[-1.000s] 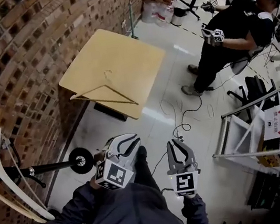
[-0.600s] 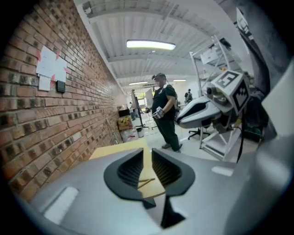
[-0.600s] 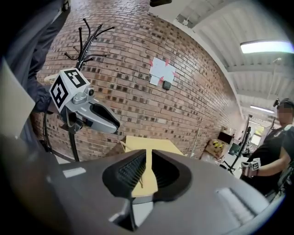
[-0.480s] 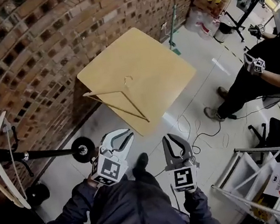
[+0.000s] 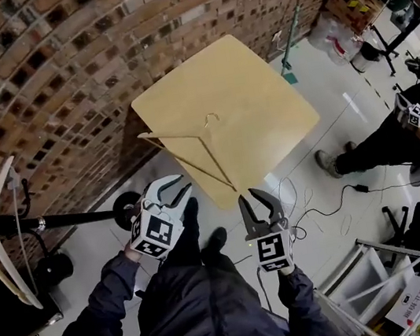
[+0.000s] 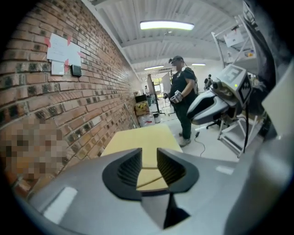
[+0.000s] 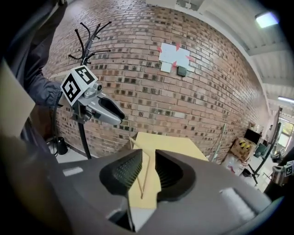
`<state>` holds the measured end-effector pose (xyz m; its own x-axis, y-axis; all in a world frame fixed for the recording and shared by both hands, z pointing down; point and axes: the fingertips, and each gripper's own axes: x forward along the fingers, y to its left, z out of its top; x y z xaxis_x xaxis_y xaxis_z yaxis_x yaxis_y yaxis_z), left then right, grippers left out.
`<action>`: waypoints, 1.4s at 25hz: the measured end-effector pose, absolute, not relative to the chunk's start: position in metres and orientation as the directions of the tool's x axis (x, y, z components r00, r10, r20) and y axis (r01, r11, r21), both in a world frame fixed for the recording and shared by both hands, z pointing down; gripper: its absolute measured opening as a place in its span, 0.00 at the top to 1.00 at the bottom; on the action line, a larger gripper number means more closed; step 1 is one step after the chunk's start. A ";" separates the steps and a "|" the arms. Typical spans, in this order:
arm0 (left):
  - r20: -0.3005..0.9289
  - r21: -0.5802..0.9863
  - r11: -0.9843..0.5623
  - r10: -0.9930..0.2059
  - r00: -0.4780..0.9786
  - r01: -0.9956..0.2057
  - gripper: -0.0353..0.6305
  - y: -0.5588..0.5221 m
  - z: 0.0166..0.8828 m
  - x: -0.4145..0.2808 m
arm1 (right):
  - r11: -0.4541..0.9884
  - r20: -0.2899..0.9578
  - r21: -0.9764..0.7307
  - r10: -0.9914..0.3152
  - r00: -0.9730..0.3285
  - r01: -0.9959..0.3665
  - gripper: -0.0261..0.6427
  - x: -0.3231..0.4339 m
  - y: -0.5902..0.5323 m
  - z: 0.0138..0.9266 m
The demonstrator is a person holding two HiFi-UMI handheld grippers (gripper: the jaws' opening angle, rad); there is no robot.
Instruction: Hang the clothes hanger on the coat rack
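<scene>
The wooden clothes hanger (image 5: pixel 203 134) lies flat on the yellow desk (image 5: pixel 260 83), toward the corner nearest the person, with its metal hook pointing in toward the desk's middle. Nobody has hold of it yet. The left gripper (image 5: pixel 172 192) and the right gripper (image 5: pixel 258 201) hover side by side just short of that corner, both aimed at the hanger. The jaws of each have just been opening and stand apart, with nothing between them but a sight of desk and hanger beyond. The coat rack (image 5: pixel 67 220) stands off to the person's left by the brick wall (image 5: pixel 57 61), and its black pole already carries another pale hanger (image 5: pixel 2 238).

The step in hand looks like the reach for the pick-up. To do it well, I'd say a gripper should come in low over the near corner and close on the hanger's shoulder or neck. The thin bottom bar might twist in the grip. The hook ought to stay free, since it has to drop over a rack arm. A hanger lying this flat gives little to get under, so one jaw may need to slide along the desktop.
</scene>
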<state>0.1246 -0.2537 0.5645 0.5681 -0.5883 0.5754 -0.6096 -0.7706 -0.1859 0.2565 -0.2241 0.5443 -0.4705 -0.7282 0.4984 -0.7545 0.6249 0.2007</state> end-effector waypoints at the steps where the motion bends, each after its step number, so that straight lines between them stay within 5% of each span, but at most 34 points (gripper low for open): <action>1: 0.587 -0.178 -0.770 -0.583 0.562 -0.613 0.78 -0.264 0.573 0.117 | 0.633 0.518 0.197 -0.715 -0.469 -0.748 0.82 0.253 -0.230 0.553; 7: 0.679 -0.125 -0.793 -0.507 0.531 -0.597 0.72 -0.333 0.640 0.069 | 0.651 0.611 0.188 -0.664 -0.432 -0.735 0.82 0.236 -0.263 0.585; 27: 0.930 -0.067 -0.991 -0.104 0.353 -0.113 0.68 -0.435 0.856 0.062 | 0.654 0.813 0.070 -0.475 -0.337 -0.753 0.79 0.189 -0.348 0.720; 35: 0.936 0.077 -0.994 0.047 0.349 -0.073 0.81 -0.423 0.859 0.065 | 0.635 0.852 0.035 -0.422 -0.308 -0.772 0.79 0.197 -0.354 0.746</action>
